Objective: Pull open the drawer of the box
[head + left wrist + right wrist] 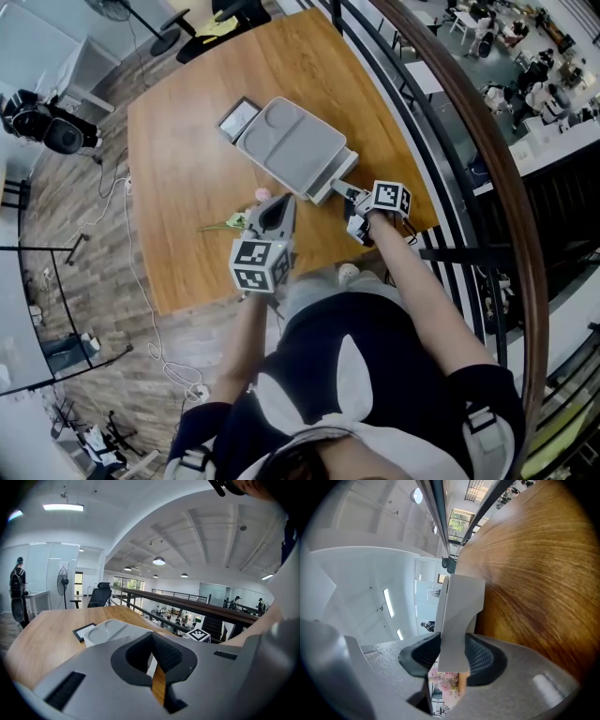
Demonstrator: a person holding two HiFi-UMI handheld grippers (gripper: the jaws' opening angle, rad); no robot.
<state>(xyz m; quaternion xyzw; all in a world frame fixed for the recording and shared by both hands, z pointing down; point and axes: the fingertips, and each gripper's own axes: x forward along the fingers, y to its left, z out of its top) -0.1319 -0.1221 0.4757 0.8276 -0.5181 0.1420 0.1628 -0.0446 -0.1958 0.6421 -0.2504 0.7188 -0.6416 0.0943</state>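
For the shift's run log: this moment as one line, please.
right gripper: shut on drawer handle | left gripper: shut, empty, near box

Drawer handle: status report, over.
Right gripper clamped on drawer handle. Left gripper shut, empty, near box. Pink flower on table, clear of drawer's path.

Bright, even white light from ceiling lamps (63,507) above desk (187,141); mild sheen on desk, faint shadows; fisheye bending, dark corners; nearest parts soft.
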